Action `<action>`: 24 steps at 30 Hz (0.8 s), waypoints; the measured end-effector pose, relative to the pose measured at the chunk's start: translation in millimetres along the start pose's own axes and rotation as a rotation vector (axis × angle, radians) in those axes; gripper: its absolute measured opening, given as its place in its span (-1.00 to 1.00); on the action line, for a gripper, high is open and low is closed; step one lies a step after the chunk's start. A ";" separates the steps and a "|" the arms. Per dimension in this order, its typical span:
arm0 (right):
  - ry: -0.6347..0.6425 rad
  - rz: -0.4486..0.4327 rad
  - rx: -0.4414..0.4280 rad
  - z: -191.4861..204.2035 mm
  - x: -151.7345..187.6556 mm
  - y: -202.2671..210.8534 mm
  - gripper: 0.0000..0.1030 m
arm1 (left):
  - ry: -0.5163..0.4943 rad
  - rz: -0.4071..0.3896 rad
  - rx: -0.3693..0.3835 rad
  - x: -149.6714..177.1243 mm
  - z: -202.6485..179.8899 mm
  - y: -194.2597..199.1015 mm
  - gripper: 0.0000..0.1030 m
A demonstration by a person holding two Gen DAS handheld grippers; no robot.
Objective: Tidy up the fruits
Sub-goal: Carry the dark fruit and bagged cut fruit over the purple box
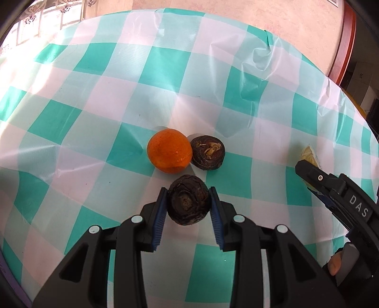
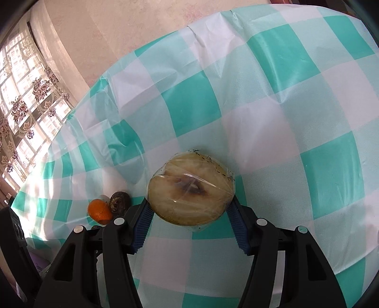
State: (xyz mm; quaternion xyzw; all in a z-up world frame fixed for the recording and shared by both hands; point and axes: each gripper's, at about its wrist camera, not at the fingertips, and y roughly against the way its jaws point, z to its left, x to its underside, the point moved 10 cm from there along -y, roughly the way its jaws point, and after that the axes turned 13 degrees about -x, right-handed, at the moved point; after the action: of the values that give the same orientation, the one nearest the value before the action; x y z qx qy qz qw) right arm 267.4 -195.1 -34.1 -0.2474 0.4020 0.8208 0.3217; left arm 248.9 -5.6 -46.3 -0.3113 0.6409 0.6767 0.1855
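My left gripper (image 1: 188, 200) is shut on a dark brown wrinkled fruit (image 1: 188, 203), just above the checked tablecloth. Right behind it lie an orange (image 1: 169, 151) and a second dark brown fruit (image 1: 207, 152), touching each other. My right gripper (image 2: 190, 205) is shut on a plastic-wrapped, pale yellow cut fruit half (image 2: 191, 187), cut face towards the camera. In the left wrist view the right gripper (image 1: 308, 170) shows at the right edge with a bit of the yellow fruit (image 1: 309, 154). The orange (image 2: 99, 211) and a dark fruit (image 2: 119, 201) also show in the right wrist view, at the left.
A teal and white checked plastic cloth (image 1: 94, 118) covers the round table. Its far edge meets a pink wall (image 1: 236, 14). A curtained window (image 2: 21, 106) is at the left. A dark doorway and wooden frame (image 1: 345, 47) are at the far right.
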 end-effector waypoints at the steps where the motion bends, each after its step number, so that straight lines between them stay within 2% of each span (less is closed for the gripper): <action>1: 0.000 0.005 0.005 0.6 2.9 1.2 0.15 | 0.005 0.006 -0.001 3.4 2.8 1.9 -0.32; 13: -0.007 0.038 -0.057 25.6 49.4 29.2 0.15 | 0.028 0.030 0.015 43.7 18.8 35.9 -0.32; 14: -0.006 0.039 -0.060 28.3 54.0 32.5 0.15 | 0.027 0.029 0.015 50.8 6.4 37.9 -0.32; 24: 0.012 0.064 -0.075 50.3 100.7 63.0 0.15 | 0.020 0.028 0.027 82.2 -3.0 55.3 -0.32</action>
State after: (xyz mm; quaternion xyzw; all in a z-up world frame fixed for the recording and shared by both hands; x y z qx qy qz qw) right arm 146.6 -150.3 -41.6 -0.2512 0.3806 0.8436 0.2835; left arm 152.9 -26.8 -58.8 -0.3064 0.6562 0.6673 0.1737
